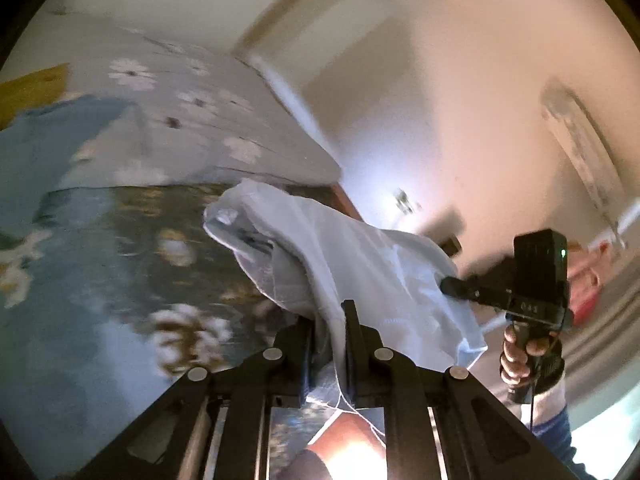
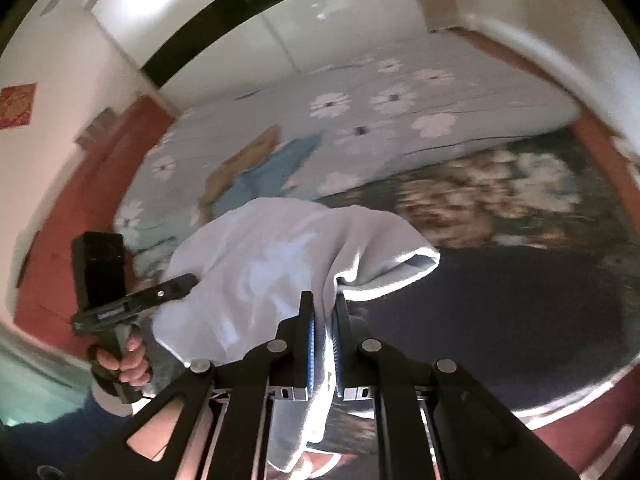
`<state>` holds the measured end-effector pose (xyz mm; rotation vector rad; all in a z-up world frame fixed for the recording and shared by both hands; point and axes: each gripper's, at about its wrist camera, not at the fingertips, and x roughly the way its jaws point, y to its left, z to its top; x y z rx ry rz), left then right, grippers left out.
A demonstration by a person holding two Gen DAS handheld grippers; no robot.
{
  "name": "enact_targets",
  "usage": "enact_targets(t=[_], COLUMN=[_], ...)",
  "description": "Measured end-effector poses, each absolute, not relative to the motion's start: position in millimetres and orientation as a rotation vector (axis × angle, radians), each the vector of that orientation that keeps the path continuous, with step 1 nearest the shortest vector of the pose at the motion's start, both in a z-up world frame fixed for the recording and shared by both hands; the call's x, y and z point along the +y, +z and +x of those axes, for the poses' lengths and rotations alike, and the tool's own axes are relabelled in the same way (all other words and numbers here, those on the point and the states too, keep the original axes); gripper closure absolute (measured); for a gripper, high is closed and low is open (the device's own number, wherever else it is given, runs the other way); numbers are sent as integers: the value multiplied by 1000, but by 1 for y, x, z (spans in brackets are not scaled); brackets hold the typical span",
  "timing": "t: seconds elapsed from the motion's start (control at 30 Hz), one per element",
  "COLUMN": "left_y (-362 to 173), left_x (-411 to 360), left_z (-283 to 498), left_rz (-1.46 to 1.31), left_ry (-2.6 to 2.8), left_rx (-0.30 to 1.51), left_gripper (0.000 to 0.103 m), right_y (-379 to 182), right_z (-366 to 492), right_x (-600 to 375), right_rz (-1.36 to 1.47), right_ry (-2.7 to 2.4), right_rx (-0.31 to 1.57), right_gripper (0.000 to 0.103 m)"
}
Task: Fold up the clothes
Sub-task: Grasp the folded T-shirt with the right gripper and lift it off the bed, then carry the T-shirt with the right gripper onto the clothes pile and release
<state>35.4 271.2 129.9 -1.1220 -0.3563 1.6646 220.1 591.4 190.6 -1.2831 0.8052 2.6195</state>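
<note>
White garment (image 1: 360,264) hangs in the air above the bed (image 2: 400,96), stretched sideways between the two grippers so its long axis runs from one to the other, with loose folds drooping below. The left gripper (image 1: 330,320) has its jaws pinching one edge of the cloth; the right gripper (image 2: 324,312) has its jaws pinching the other. Beyond lies a blue garment (image 2: 260,176) flat on the flowered bedspread.

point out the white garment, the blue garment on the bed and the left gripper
white garment (image 2: 256,264): right wrist view, draped middle
blue garment (image 1: 60,140): left wrist view, its flat middle
left gripper (image 1: 329,320): left wrist view, between fingertips
</note>
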Motion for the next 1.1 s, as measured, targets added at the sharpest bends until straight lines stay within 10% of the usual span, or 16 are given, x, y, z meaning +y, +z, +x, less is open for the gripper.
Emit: enact_targets(t=[0.43,1.1], left_y=[107,56], left_x=[453,451], left_z=[111,122], left_rz=[-1093,-1249], left_ry=[1563,1545], left_rx=[-76,14], left_gripper=[89,75], right_y=[125,37], right_z=[302,327], right_x=[742,765], right_rz=[-1226,-1198], right_ry=[2511,2272], right_rx=[890,1019], right_gripper=[95,85])
